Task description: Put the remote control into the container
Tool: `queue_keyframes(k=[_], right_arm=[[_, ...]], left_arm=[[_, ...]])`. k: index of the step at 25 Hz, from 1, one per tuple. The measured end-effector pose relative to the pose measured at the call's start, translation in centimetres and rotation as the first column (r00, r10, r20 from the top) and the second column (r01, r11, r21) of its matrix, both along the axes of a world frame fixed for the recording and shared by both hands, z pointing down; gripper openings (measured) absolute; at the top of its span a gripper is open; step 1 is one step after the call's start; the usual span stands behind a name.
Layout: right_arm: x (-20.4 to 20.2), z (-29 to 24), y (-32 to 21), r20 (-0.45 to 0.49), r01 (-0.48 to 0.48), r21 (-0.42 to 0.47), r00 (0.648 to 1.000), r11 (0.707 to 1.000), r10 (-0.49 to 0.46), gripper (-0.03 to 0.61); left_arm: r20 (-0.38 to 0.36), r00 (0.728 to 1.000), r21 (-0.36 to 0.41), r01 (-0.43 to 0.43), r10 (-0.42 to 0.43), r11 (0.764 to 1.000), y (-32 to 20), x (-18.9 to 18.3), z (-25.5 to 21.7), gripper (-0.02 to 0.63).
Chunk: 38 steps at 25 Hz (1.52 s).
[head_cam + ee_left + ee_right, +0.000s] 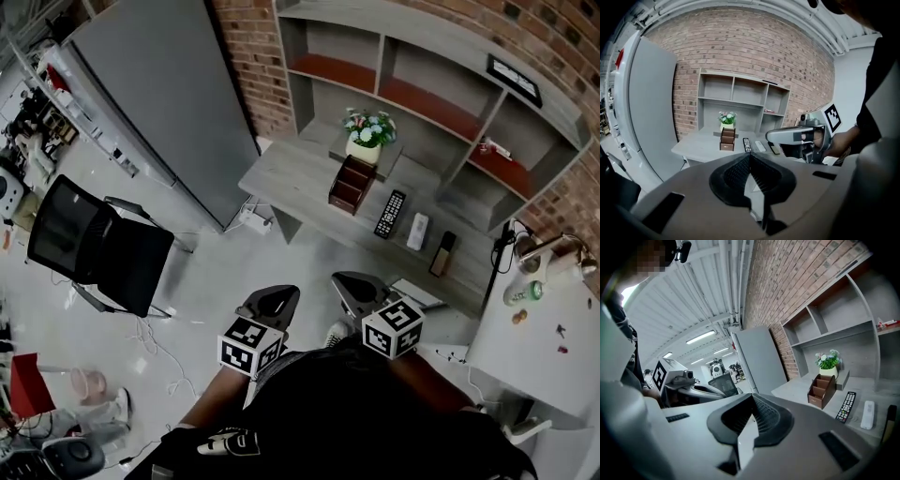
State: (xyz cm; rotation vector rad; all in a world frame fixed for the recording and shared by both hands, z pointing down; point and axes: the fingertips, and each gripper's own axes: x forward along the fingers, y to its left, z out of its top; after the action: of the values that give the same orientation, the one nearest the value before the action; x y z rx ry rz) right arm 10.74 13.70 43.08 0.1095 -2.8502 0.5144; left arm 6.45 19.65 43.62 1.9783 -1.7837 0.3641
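Currently the left gripper (750,155) and right gripper (752,397) have jaws pressed together, empty.

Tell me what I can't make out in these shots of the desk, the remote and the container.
Container: whether its compartments are empty; too small and dark in every view.
Remote: button labels; too small in all views.
Dark item past the white remote: cut by the right gripper view's edge, too small in the head view to identify.

On the worktop (291,178) ahead of you, the container (352,184) stands before the flower pot (365,141); the remote control (390,214) lies just right of the container, with a white remote (418,231) beyond it
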Motion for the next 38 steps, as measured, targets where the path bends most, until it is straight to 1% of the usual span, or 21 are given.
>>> queue_keyframes(k=[3,8,10,12,14,17,20,22,27,29,33,38], right_arm=[[-0.8,0.3,-2.5,0.010,-0.018,-0.019,1.000,1.000,0.018,0.006],[-0.8,0.8,-5.1,0.024,-0.069,-0.057,0.997,0.996,0.070,0.006],[-0.1,1.3,-5.7,0.022,-0.097,-0.071,0.995,0.993,0.099,0.006],[0.9,1.6,-6.5,0.025,-0.138,-0.084,0.990,0.987,0.141,0.006],[2.0,1.9,-7.9,0.024,-0.197,-0.096,0.979,0.976,0.200,0.006],[3.8,2.2,-9.5,0.019,-0.283,-0.120,0.958,0.951,0.288,0.006],[5.3,2.3,-10.5,0.014,-0.344,-0.131,0.937,0.930,0.348,0.006],[5.6,2.6,-11.1,0.006,-0.375,-0.131,0.925,0.918,0.379,0.006],[3.8,3.3,-12.3,-0.028,-0.416,-0.101,0.909,0.904,0.415,0.006],[2.9,3.4,-13.0,-0.044,-0.443,-0.084,0.896,0.892,0.441,0.006],[0.8,3.6,-14.9,-0.079,-0.514,-0.072,0.857,0.855,0.509,0.006],[-2.8,3.7,-17.5,-0.096,-0.591,-0.064,0.806,0.804,0.584,0.006]], left_arm=[[0.019,1.000,-0.010,-0.021,0.021,1.000,-2.4,-0.5,-0.1,0.006],[0.042,0.998,-0.075,-0.052,0.055,0.996,-5.0,-1.6,1.1,0.006],[0.050,0.995,-0.091,-0.081,0.085,0.993,-6.2,-1.5,1.1,0.006],[0.059,0.989,-0.099,-0.127,0.133,0.987,-7.8,-1.0,1.2,0.006],[0.069,0.981,-0.098,-0.174,0.181,0.980,-9.8,-0.2,1.2,0.006],[0.070,0.966,-0.075,-0.244,0.249,0.967,-12.0,1.5,0.7,0.006],[0.080,0.947,-0.067,-0.306,0.311,0.950,-13.3,2.9,0.6,0.006],[0.080,0.939,-0.063,-0.330,0.335,0.942,-14.2,2.9,0.7,0.006],[0.019,0.931,-0.067,-0.361,0.363,0.930,-16.2,0.6,1.8,0.006],[0.000,0.925,-0.067,-0.379,0.380,0.923,-17.2,-0.8,2.1,0.006],[-0.006,0.907,-0.062,-0.420,0.421,0.905,-19.9,-3.9,2.0,0.006],[0.025,0.875,-0.062,-0.481,0.483,0.875,-23.1,-8.1,2.5,0.006]])
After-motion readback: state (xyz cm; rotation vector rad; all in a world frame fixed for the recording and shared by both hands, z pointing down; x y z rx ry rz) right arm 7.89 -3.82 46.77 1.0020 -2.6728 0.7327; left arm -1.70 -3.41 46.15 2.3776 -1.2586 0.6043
